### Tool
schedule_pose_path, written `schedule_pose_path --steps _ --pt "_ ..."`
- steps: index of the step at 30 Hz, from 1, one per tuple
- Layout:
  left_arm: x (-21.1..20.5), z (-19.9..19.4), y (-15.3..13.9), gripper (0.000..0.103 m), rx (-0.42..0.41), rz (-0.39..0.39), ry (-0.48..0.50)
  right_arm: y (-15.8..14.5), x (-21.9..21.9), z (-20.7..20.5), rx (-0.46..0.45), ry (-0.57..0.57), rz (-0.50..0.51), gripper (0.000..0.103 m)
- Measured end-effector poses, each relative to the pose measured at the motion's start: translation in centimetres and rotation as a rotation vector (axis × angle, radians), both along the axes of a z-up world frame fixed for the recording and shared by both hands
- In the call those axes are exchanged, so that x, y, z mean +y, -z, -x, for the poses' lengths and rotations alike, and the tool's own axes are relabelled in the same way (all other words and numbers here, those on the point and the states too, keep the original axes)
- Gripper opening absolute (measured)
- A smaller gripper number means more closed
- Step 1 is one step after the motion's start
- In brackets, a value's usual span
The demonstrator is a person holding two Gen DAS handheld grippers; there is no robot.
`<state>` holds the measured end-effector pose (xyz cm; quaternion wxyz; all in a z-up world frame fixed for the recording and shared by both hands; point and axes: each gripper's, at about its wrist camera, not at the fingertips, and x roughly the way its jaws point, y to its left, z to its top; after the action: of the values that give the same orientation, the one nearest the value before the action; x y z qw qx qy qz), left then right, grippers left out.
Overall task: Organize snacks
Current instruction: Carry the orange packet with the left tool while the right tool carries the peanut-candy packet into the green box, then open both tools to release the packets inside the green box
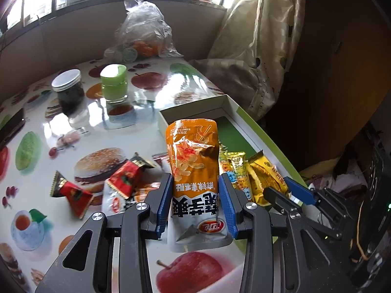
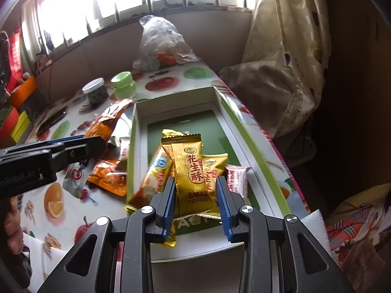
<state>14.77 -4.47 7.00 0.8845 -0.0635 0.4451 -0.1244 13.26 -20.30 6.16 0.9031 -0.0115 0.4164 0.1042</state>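
In the left wrist view my left gripper (image 1: 195, 188) is shut on an orange and white chip bag (image 1: 193, 156), held upright over the near left edge of the open box (image 1: 195, 108) with its green floor. My right gripper (image 2: 195, 190) is shut on a gold peanut-crisp packet (image 2: 189, 168) above the box's (image 2: 136, 122) near end. Several yellow and pink snack packets (image 2: 237, 178) lie inside. Red candy packets (image 1: 73, 193) and a white chip bag (image 1: 119, 202) lie on the table to the left. Each gripper shows in the other view: right gripper (image 1: 286, 191), left gripper (image 2: 92, 144).
On the fruit-print table (image 1: 156, 85) stand a green-lidded jar (image 1: 113, 83) and a dark jar with a white lid (image 1: 67, 86). A plastic bag of oranges (image 1: 144, 31) sits at the far end. A phone (image 1: 12, 127) lies at the left. A curtain (image 1: 264, 36) hangs right of the table edge.
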Motion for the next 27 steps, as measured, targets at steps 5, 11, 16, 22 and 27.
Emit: schedule_pose_path --steps 5,11,16,22,27 --pt "-1.0 -0.8 0.4 0.04 0.009 -0.006 0.016 0.4 -1.0 -0.2 0.012 0.03 0.006 0.031" --pt "-2.2 -1.3 1.0 0.04 0.018 -0.009 0.035 1.0 -1.8 -0.2 0.028 0.061 0.024 0.031" --pt "-2.9 -2.0 1.5 0.04 0.034 -0.015 0.045 1.3 -2.1 -0.4 0.035 0.08 0.04 0.031" --pt "-4.0 -2.7 2.3 0.04 0.058 -0.019 0.067 1.5 -2.1 -0.5 0.038 0.082 0.047 0.031" --pt "-5.0 -3.0 2.9 0.04 0.075 -0.034 0.083 1.7 -2.3 -0.6 0.042 0.084 0.04 0.032"
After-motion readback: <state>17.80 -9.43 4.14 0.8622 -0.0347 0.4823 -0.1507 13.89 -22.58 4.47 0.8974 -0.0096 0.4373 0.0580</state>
